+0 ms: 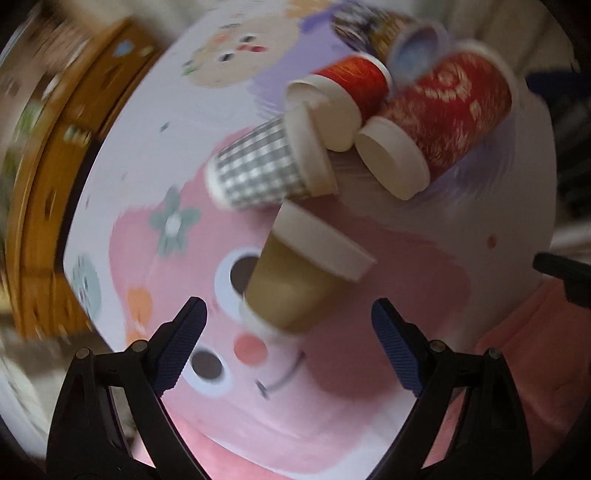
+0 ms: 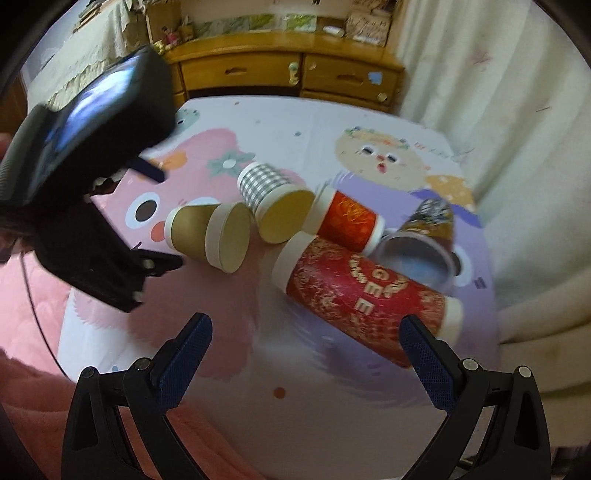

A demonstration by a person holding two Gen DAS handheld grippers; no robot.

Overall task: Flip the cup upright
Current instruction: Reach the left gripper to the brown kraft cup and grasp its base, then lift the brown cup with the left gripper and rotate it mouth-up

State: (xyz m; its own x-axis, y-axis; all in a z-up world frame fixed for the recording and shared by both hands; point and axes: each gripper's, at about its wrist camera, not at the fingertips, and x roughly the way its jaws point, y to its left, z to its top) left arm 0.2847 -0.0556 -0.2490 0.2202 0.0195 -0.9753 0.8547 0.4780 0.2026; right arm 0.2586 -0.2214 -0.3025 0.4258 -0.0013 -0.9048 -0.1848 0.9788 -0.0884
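Several paper cups lie on their sides in a cluster on a table with a cartoon-print cloth [image 2: 332, 406]. A brown cup [image 1: 291, 291] [image 2: 207, 232] lies nearest my left gripper [image 1: 290, 321], which is open, its jaws on either side of the cup's base without touching. Beyond it lie a grey checked cup [image 1: 255, 166] [image 2: 269, 195], a small red cup [image 1: 354, 81] [image 2: 347, 218], a large red cup [image 1: 443, 107] [image 2: 365, 299] and a dark patterned cup [image 1: 388, 33] [image 2: 428, 229]. My right gripper [image 2: 306, 332] is open and empty, just in front of the large red cup. The left gripper's body [image 2: 85, 206] shows in the right wrist view.
A wooden dresser [image 2: 288, 74] stands behind the table. A pale curtain [image 2: 517, 147] hangs at the right. A pink blanket [image 2: 33, 295] lies at the left of the table. The left wrist view is motion-blurred.
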